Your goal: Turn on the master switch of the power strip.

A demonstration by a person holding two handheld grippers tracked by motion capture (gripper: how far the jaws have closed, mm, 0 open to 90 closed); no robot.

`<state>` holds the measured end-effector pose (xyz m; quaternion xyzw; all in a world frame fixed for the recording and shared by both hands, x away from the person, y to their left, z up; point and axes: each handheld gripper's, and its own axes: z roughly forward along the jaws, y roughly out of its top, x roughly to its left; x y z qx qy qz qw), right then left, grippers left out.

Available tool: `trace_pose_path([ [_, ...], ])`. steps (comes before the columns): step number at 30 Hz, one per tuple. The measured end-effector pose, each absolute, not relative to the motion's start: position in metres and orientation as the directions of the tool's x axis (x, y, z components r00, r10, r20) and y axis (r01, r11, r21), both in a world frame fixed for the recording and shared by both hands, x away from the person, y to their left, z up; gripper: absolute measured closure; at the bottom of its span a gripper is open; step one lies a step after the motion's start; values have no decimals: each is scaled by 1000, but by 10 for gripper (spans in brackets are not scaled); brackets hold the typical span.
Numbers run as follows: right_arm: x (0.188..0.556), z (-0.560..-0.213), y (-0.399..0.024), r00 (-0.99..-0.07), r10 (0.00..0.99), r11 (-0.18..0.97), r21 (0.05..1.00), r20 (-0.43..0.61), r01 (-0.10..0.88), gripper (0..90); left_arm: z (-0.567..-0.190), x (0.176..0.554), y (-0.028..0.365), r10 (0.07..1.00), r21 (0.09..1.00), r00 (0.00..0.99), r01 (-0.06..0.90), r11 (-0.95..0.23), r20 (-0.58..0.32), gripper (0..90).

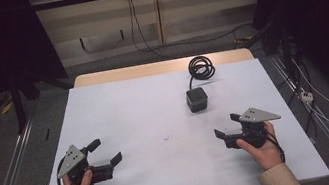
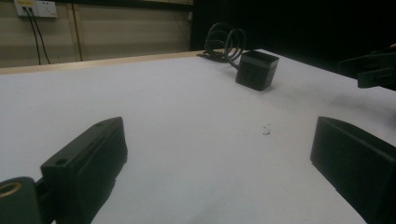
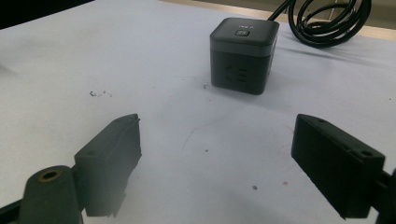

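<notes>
Item 1: cube socket [image 1: 197, 99], coiled cable [image 1: 200, 67] behind, mid-surface [image 1: 129, 108]. My left gripper [image 1: 108, 151] and right gripper [image 1: 225, 125]: fingers released, empty, likely staged flanking it.

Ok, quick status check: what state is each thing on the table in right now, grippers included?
Left gripper: open, empty, low over the table.
Right gripper: open, empty, aimed toward the cube.
Black cube: upright on the table, untouched, button face up.
Black cable: coiled behind the cube, at the table's far edge.
</notes>
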<state>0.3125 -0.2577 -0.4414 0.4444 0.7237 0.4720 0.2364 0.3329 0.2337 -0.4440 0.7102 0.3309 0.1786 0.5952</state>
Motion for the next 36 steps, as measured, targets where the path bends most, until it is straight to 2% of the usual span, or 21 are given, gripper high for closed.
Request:
trace_pose_path([
  [36,288,-450,-278,-476,877,168,883,70,439,127,-444,334,234,685,961,714,264,-77,-141,35],
])
